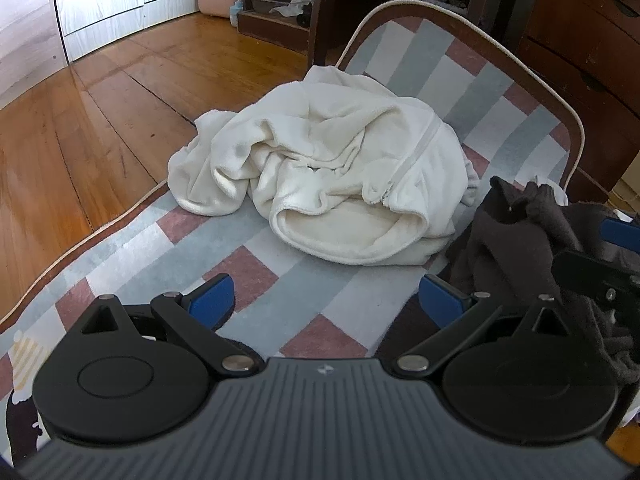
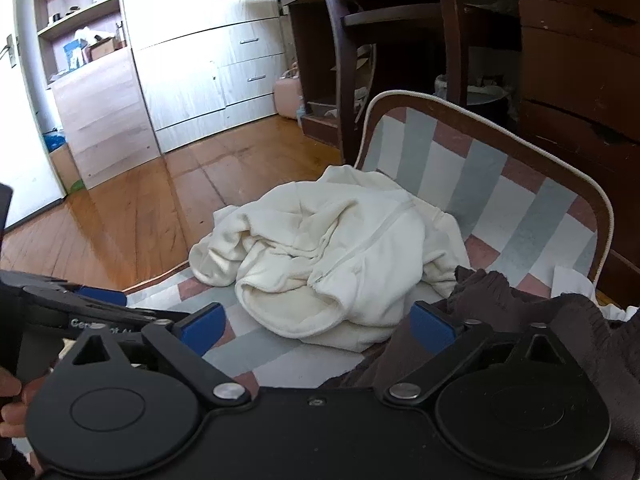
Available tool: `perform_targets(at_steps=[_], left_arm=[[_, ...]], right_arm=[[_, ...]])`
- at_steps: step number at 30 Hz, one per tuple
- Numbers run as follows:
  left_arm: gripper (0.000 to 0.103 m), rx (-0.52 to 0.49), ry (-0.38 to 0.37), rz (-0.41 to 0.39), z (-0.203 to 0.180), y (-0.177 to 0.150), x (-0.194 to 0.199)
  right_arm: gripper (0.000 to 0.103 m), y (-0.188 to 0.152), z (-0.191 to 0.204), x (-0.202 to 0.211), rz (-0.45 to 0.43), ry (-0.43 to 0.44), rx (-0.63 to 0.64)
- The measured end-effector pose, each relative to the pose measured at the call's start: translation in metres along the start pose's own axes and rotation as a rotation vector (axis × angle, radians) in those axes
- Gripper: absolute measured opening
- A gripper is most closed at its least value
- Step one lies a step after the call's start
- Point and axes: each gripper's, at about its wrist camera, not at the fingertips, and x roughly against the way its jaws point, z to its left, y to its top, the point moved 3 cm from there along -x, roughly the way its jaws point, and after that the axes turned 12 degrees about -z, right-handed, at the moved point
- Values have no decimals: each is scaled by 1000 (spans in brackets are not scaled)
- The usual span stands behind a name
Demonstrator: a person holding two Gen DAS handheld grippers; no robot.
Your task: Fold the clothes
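Checked rug [image 1: 280, 276] is lying on wood floor [image 1: 100, 120]; cream garment [image 1: 320, 168] is sitting crumpled mid-rug, dark garment [image 1: 516, 240] just right of it. Left gripper [image 1: 326, 298] is hovering with fingers spread, empty; right gripper [image 2: 318, 326] is likewise spread, dark cloth touching its right finger.

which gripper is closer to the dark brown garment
Right. The right gripper has the dark brown garment draped against its right finger; the left gripper sits open just left of it, over the rug.

The dark garment [image 1: 520, 248] is running off the right edge in both views, so its shape is anyone's guess. The cream fleece [image 1: 320, 172] is bunching over itself, hiding its sleeves. Shelf items [image 2: 80, 48] are looking too tiny to identify.
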Motion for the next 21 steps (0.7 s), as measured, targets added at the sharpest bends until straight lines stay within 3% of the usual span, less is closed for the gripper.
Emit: perform_targets(at_steps=[9, 11, 13, 16, 19, 21], left_arm=[[101, 8, -8, -11, -3, 6, 6], [101, 17, -14, -22, -3, 10, 5], [101, 10, -5, -28, -2, 13, 4], [101, -8, 23, -99, 2, 23, 5], [102, 20, 88, -176, 11, 35, 7], [103, 63, 82, -228, 19, 41, 7]], right_arm=[[98, 5, 4, 1, -12, 34, 2], [94, 16, 6, -6, -2, 56, 27], [83, 34, 5, -18, 33, 84, 44], [66, 66, 2, -42, 98, 120, 95], [63, 90, -7, -75, 153, 63, 173], [65, 97, -17, -97, 178, 4, 184]])
